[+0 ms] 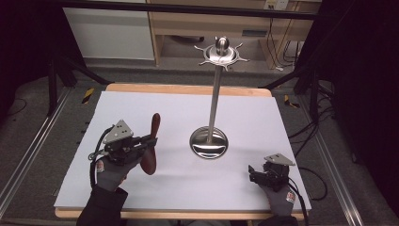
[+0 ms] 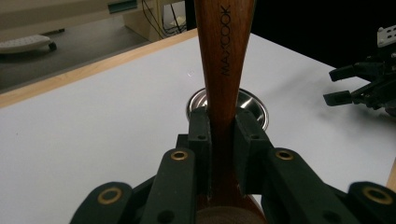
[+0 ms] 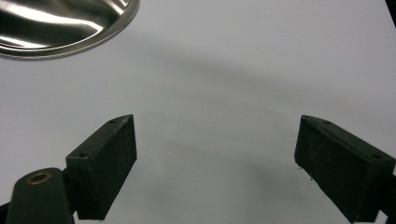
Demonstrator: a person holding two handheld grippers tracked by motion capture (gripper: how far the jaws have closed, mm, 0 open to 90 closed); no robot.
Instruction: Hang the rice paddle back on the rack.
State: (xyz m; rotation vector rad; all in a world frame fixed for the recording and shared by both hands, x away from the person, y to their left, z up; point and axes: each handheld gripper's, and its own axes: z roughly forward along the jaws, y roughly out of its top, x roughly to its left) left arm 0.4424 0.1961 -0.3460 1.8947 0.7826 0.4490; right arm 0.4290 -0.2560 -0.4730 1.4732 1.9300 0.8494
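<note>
Left gripper (image 1: 151,140): I clamp my wooden utensil (image 1: 151,143) by its handle, nearly upright.
Right gripper (image 1: 251,172): my jaws gape wide, holding nothing, beside the steel stand (image 1: 209,142).

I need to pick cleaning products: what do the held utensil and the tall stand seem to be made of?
Utensil: looks like wood, reddish-brown, smooth, with visible grain and a printed brand name. Stand: looks like polished metal, probably stainless steel, with mirror-like reflections on its round base.

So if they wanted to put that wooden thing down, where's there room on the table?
Plenty: the white tabletop is bare left of the metal stand, and again between its base and the open right gripper. The tight spot is around the left gripper, clamping the wooden utensil.
</note>
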